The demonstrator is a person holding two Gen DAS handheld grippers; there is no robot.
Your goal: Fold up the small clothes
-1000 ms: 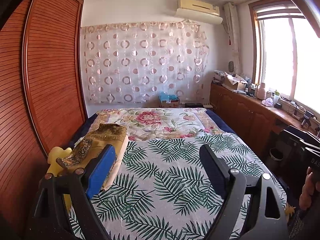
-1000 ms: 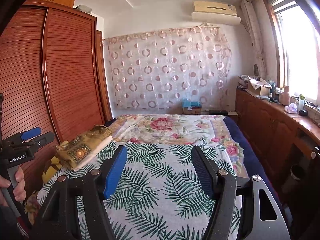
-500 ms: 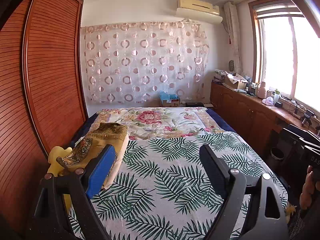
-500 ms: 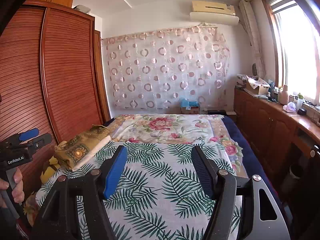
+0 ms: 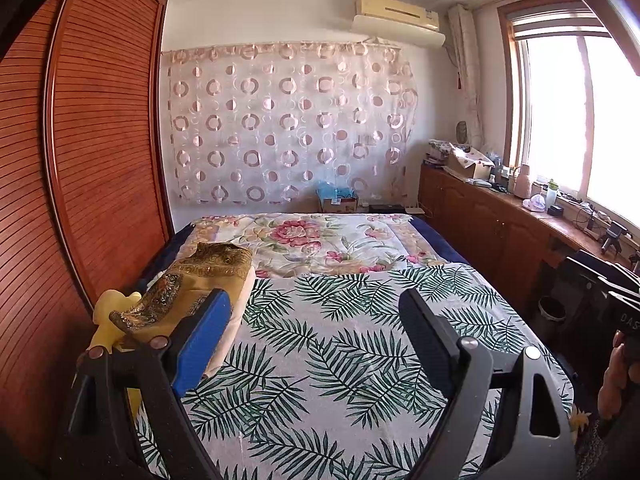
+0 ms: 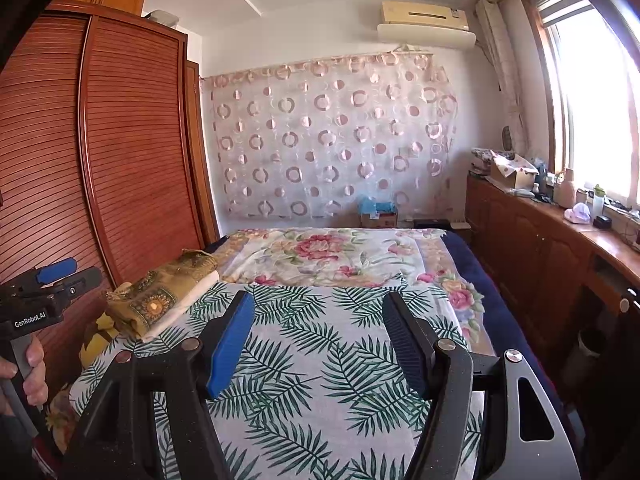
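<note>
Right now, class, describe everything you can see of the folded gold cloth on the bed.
The folded gold cloth is olive-gold fabric with darker ornate borders and a round sun-like motif. It lies folded, slightly rumpled, on a cream folded cloth, the two stacked at the bed's left edge on the palm-leaf sheet, beside the wooden wardrobe. Something yellow sits beside it. No gripper touches it.

The left gripper [image 5: 316, 316] and the right gripper [image 6: 316, 320] both point slightly downward with jaws spread apart and nothing between them, each held by a hand [image 6: 30, 376] wrapped around its handle.
</note>
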